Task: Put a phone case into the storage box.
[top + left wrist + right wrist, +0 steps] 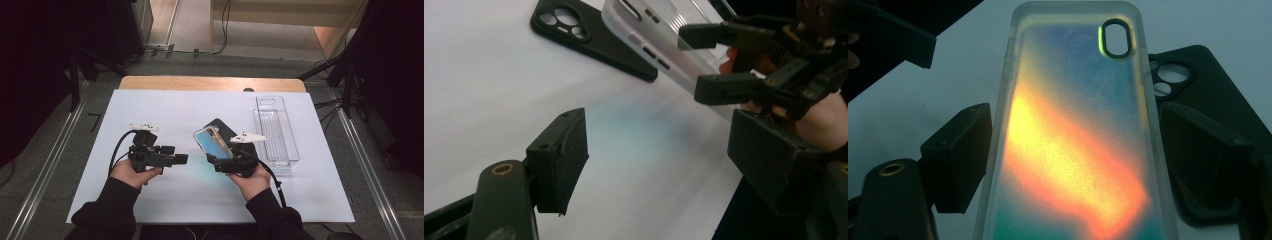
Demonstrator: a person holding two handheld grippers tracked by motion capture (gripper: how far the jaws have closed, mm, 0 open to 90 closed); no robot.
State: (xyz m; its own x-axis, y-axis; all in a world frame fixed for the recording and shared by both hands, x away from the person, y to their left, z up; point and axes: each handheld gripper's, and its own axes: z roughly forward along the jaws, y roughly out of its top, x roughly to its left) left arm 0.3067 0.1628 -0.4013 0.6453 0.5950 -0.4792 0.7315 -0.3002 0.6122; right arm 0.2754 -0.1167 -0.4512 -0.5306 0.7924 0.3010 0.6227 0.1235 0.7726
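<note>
The right gripper point(216, 159) clamps the translucent iridescent phone case point(213, 143) tilted above the matte black phone case point(231, 131), while the left gripper point(181, 158) beside it stands open, empty.

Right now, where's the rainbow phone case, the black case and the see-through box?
rainbow phone case point(1073, 145): right gripper view, its glowing middle.
black case point(594, 37): left gripper view, its back.
see-through box point(292, 160): high view, near rim.

A phone case point(214, 142) stood tilted above the counter point(165, 107), another case point(226, 128) lay behind it, and a tray point(276, 131) sat to their right.
</note>
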